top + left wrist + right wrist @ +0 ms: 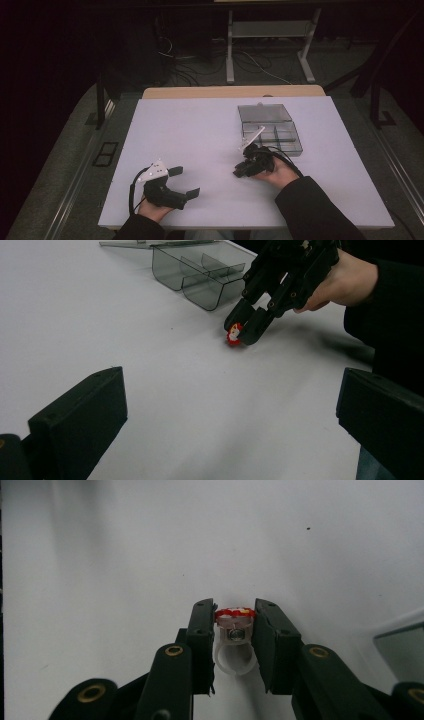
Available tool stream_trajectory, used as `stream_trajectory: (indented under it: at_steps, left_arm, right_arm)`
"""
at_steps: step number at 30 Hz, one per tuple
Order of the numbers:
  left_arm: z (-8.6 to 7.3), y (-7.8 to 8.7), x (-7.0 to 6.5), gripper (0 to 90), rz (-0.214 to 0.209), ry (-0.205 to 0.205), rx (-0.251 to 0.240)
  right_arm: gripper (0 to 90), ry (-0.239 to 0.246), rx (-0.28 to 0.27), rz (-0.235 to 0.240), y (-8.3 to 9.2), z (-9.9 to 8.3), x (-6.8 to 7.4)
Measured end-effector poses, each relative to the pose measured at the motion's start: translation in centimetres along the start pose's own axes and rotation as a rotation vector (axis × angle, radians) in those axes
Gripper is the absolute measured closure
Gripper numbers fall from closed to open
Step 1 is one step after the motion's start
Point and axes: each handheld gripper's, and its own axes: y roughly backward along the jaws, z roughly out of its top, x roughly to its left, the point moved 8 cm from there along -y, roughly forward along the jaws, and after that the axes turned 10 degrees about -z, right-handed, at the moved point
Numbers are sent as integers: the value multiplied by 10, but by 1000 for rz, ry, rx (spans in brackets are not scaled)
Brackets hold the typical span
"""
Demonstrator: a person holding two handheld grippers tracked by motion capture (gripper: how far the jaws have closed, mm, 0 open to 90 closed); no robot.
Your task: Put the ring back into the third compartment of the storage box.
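Right gripper [235, 630] has its two black jaws pressed on a little toy ring [234, 645], white with a red top. They hold the ring low over the white table [200, 140], near a clear plastic box [272, 134] with small parts inside. Left gripper [182, 181] rests on the table, well apart from the ring, jaws wide and holding nothing.
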Motion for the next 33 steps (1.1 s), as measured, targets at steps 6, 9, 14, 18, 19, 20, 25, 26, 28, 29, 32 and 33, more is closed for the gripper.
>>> stream_trajectory:
  at_steps: [6, 9, 14, 18, 19, 20, 25, 26, 28, 29, 32, 33]
  left_arm:
    - [0, 0, 0, 0, -1, 0, 2]
    - [0, 0, 0, 0, -1, 1, 1]
    - [0, 0, 0, 0, -1, 2, 0]
    - [0, 0, 0, 0, -1, 3, -1]
    - [0, 0, 0, 0, -1, 4, -2]
    - [0, 0, 0, 0, -1, 4, -2]
    - [0, -1, 0, 0, -1, 3, -1]
    - [0, -1, 0, 0, -1, 4, -1]
    - [0, -1, 0, 0, -1, 4, -1]
    - [0, -1, 0, 0, -1, 4, -2]
    - [0, -1, 0, 0, -1, 4, -1]
    - [0, -1, 0, 0, -1, 4, -1]
  right_arm:
    - [690, -1, -8, 6, 6, 3, -1]
    - [690, 1, -12, 9, 8, 4, -2]
    - [689, -4, -19, 11, 13, 6, -3]
    - [689, -8, -24, 6, 17, 8, -5]
    - [688, -5, -28, 6, 18, 9, -6]
    - [689, -6, -31, 7, 20, 9, -6]
    - [688, -9, -37, -2, 25, 10, -10]
    - [688, -11, -37, -3, 26, 10, -10]
    - [689, -11, -39, -3, 28, 11, -10]
    - [688, -11, -39, -4, 29, 11, -11]
    - [689, -8, -45, -9, 32, 12, -12]
    - [689, -9, -44, -11, 33, 12, -12]
